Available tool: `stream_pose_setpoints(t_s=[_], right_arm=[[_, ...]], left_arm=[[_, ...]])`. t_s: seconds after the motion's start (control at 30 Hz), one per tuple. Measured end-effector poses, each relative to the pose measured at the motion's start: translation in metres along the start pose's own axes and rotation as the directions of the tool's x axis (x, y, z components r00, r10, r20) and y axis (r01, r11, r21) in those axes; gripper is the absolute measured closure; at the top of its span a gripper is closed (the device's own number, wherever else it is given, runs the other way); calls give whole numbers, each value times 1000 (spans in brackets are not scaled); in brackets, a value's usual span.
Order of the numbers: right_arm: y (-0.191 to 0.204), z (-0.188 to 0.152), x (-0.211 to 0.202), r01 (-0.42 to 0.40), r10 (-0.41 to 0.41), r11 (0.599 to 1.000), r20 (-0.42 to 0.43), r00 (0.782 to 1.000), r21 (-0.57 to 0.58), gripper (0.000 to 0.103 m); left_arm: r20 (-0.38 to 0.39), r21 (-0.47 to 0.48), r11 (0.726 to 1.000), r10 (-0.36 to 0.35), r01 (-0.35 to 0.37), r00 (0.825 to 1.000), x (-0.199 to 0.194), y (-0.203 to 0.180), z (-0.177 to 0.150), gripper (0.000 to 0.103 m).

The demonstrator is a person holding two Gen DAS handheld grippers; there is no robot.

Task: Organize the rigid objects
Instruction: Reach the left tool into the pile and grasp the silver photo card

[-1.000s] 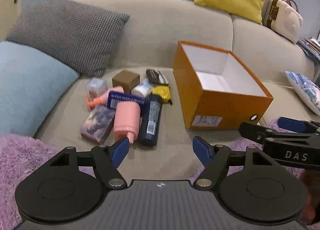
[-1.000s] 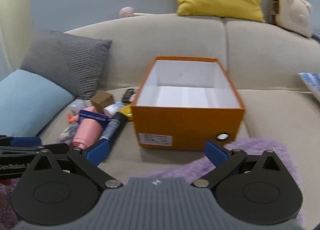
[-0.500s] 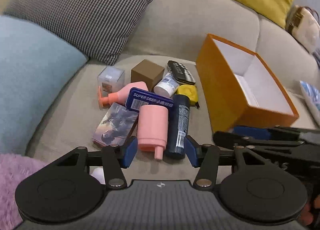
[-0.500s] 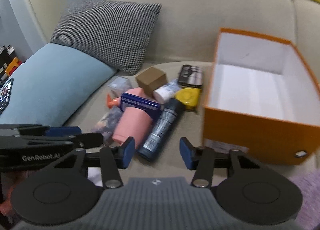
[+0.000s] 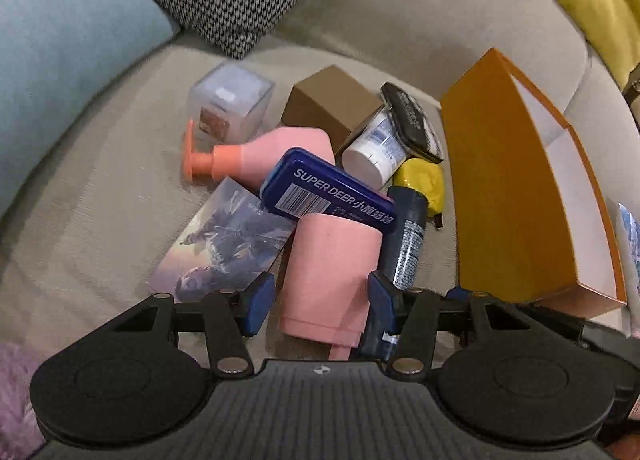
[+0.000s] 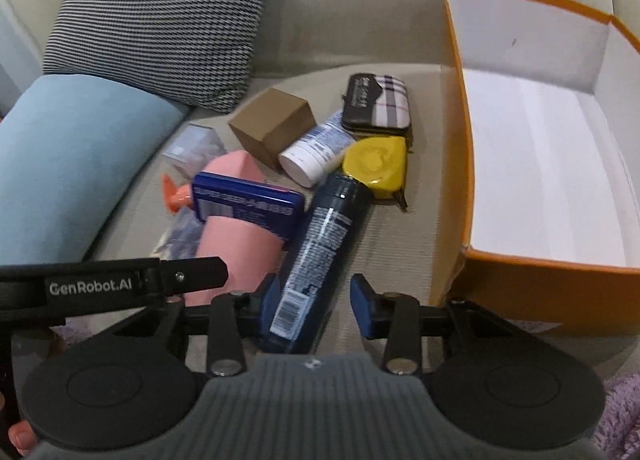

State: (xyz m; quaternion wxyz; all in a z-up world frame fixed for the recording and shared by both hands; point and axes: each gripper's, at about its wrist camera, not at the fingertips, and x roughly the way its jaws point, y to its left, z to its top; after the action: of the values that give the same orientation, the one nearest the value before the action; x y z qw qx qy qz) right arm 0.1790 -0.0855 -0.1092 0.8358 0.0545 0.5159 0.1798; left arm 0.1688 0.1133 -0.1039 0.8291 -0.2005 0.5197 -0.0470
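Now the left gripper (image 5: 321, 303) straddles the pink bottle (image 5: 330, 280) lying on the sofa (image 5: 100, 227), jaws half open with slight gaps at each pad, not yet clamped; they have just been closing; beside it the right gripper (image 6: 316, 302) brackets the dark spray can (image 6: 320, 252), its left pad touching the can, the right pad clear, jaws likewise just closing, no grip; a blue tin (image 5: 326, 195) across the pink bottle reads "SUPER DEER"; the left gripper's arm reads "GenRobot.AI"; the open orange box (image 6: 532, 280) stands empty just right of the pile.
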Motion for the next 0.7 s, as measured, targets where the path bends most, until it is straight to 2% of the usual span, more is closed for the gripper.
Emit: stream_pose_setpoints(t_s=[0.1,0.2,0.33,0.53,0.63,0.7], right_arm=[[1,0,11,2,-2,1000,-21,1000,-3,62],[5,-1,13,-9,9,1000,-22,1000,-19,62],[9,2,13,-2,1,999,-14,1000,-47,69],[20,10,-2,-64,65,996,11,998,-69,67],[30,14,5,-118,117,992,-26,993,-49,67],[36,12,11,-125,123,991,-52,991,-49,67]], left_arm=[[-25,3,1000,-25,25,999,9,-2,3,38],[-46,30,999,-19,20,999,18,-8,5,36],[-55,45,999,-15,17,998,18,-11,9,36],[-14,67,998,-10,11,1000,-10,-3,17,33],[-9,104,994,24,-23,1000,-19,3,21,34],[-16,128,991,49,-46,999,-23,8,22,34]])
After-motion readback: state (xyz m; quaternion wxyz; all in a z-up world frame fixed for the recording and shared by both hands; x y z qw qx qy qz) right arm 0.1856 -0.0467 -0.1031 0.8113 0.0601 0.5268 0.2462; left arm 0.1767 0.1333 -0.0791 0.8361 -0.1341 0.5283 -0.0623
